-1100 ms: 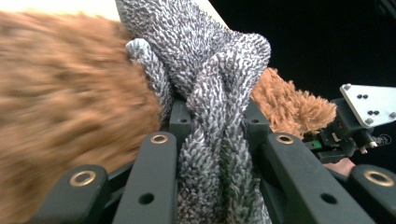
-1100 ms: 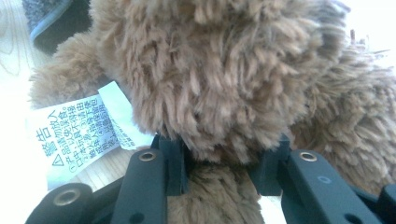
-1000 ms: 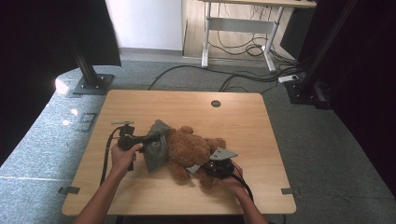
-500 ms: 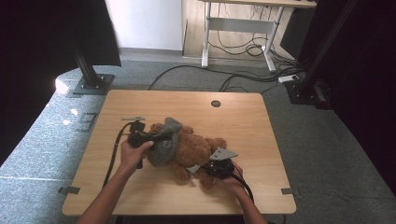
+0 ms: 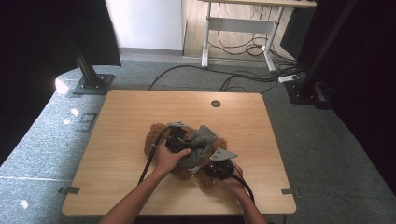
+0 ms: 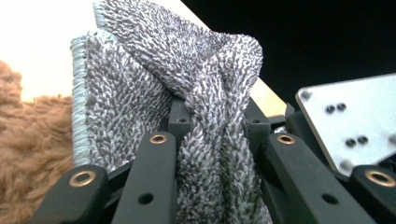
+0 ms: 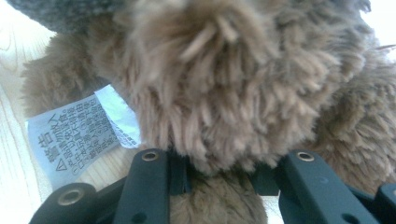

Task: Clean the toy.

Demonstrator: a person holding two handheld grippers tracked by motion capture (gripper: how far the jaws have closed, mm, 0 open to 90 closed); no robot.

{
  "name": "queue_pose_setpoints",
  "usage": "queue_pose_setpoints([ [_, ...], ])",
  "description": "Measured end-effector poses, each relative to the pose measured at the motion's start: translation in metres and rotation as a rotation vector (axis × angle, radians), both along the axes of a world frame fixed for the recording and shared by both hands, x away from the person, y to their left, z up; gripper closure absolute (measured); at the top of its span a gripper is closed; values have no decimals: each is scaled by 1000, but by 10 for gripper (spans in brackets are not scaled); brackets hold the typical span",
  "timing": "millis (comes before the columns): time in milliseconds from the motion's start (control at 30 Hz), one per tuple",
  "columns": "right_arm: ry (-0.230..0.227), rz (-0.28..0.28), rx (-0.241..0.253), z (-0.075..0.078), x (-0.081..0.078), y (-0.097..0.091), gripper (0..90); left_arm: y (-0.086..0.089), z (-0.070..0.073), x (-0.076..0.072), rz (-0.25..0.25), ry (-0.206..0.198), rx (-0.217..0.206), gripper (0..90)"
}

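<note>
A brown plush teddy bear (image 5: 152, 140) lies in the middle of the wooden table (image 5: 130, 112). A grey terry towel (image 5: 204, 136) is draped over its body. My left gripper (image 5: 190, 145) reaches in from the left over the bear and is shut on a bunched fold of the towel (image 6: 210, 93), with brown fur (image 6: 32, 154) below at the left. My right gripper (image 5: 211, 169) sits at the bear's near side, shut on a thick furry limb of the bear (image 7: 233, 79). A white care label (image 7: 74, 135) hangs beside that limb.
The grey three-cornered plate (image 6: 350, 116) of the right gripper lies close to my left jaws. A round cable hole (image 5: 215, 103) sits near the table's far edge. Black stand bases (image 5: 91, 84) and cables lie on the floor beyond, in front of a white desk frame.
My left hand has travelled to the right across the bear, dragging the grey towel from the bear's left side over its middle. The right hand and the bear stayed put.
</note>
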State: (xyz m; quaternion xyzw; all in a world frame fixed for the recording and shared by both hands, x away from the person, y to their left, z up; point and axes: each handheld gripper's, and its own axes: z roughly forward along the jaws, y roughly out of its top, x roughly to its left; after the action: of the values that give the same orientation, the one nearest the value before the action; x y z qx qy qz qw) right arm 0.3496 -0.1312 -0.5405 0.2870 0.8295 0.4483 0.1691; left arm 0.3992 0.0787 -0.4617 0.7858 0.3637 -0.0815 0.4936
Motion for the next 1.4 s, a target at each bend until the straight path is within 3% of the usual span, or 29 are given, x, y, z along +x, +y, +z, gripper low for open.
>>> queue_pose_setpoints([
  [67, -1, 7, -4, 0, 0, 1, 643, 2, 1, -6, -23, -27, 11, 721],
  [200, 11, 7, 10, -1, 1, -1, 642, -3, -1, -18, -88, -28, 24, 721],
  [233, 20, 7, 14, -1, 2, -2, 642, -4, -2, -20, -84, -44, 42, 722],
  [367, 15, 2, 12, -1, 1, -1, 643, -1, -3, -18, -57, -47, 39, 723],
  [500, 13, 4, 13, -1, 1, -2, 652, 22, 1, -9, 0, -46, 26, 724],
  [600, 17, 5, 20, -1, 2, -3, 658, 51, 1, 3, 92, -38, 12, 723],
  [700, 19, 5, 22, -1, 2, -3, 659, 95, -8, 22, 195, 54, -80, 723],
  [733, 17, 7, 22, -1, 2, -3, 659, 106, -10, 25, 209, 77, -116, 724],
  [800, 13, 8, 20, -1, 1, -2, 663, 124, -8, 26, 245, 73, -139, 724],
  [900, 21, 7, 26, -1, 2, -2, 665, 147, -1, 24, 301, 38, -128, 723],
  [1067, 29, -3, 32, -2, 2, -3, 666, 172, 0, 18, 361, -3, -29, 724],
  [1267, 35, -6, 41, -2, 3, -3, 665, 174, -9, 13, 379, -19, 18, 723],
  [1400, 37, -10, 44, -2, 2, -3, 665, 162, -8, 7, 370, -70, 92, 723],
])
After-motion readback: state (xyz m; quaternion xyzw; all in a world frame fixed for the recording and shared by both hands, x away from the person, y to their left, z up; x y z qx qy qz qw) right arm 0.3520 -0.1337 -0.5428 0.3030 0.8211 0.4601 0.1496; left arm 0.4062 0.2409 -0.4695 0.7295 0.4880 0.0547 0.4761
